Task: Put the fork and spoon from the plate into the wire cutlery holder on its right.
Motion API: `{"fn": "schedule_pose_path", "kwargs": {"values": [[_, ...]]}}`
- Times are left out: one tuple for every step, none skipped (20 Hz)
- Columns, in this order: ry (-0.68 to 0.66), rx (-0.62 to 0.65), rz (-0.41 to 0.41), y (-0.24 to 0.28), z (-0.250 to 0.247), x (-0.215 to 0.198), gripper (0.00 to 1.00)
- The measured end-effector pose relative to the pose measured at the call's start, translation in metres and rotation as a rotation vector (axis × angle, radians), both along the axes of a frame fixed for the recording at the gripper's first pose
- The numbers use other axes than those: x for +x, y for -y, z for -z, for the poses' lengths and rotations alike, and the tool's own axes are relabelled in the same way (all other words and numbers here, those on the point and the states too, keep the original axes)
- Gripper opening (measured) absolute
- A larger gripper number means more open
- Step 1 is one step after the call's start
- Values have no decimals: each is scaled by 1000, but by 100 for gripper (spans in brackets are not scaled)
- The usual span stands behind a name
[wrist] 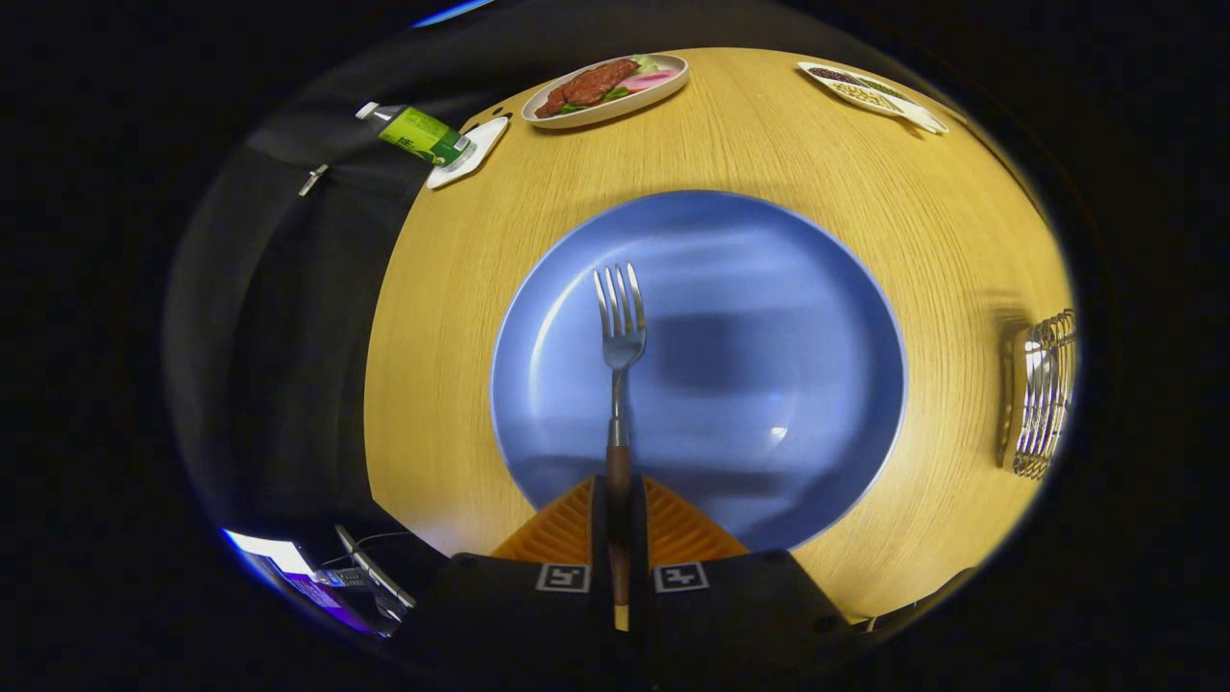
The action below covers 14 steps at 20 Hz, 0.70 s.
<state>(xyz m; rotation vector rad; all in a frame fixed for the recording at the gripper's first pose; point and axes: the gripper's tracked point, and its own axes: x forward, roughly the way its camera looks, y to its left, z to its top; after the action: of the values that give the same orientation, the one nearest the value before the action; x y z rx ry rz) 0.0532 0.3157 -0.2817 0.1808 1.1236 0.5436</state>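
Between the jaws: a fork (619,384) is clamped by its brown wooden handle, both orange ribbed fingers (562,529) being pressed against it.
Gripper: the gripper (619,524) is closed on the handle, so the jaws are gripping the fork.
Fork, look: a shiny metal head with four tines and a slim metal neck is seen, joined to a dark wooden handle; the tines are pointed straight ahead, away from the fingers.
Fork, place: it is held over the blue plate (769,288), the head being seen against the plate's middle; whether it touches the plate cannot be told.
Plate: a round, matte blue dish is set on the light wooden worktop (442,384), just ahead of the fingers, its near rim covered by them.
Wire cutlery holder (1040,394): it is seen to the right of the plate, well apart from it, on the worktop's edge.
Spoon: something shiny is glimpsed inside the holder, but it is too distorted to be named.
Hard to make out: the handle's rear end is cut off between the gripper's black blocks.
Beyond the plate: a dish of food (607,88), a green bottle (415,133) on a white coaster, and a white tray (873,94) are placed at the worktop's far side.
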Motion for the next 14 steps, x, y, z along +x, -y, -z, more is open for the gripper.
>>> {"fn": "schedule_pose_path", "kwargs": {"values": [[-6,15,-13,-1,0,-2,8],[-5,26,-25,-1,-1,-2,8],[-3,35,-33,-1,-3,-2,8],[0,45,-41,0,-7,-7,8],[4,54,-45,2,-10,-7,8],[11,59,-53,6,-14,-8,8],[23,60,-63,11,-19,-9,8],[37,60,-73,17,-25,-9,8],[49,61,-86,22,-32,-11,8],[60,61,-95,31,-41,-13,8],[65,65,-103,39,-50,-16,8],[72,64,-113,48,-59,-19,8],[87,58,-123,59,-69,-20,8],[101,49,-134,71,-78,-21,8]]}}
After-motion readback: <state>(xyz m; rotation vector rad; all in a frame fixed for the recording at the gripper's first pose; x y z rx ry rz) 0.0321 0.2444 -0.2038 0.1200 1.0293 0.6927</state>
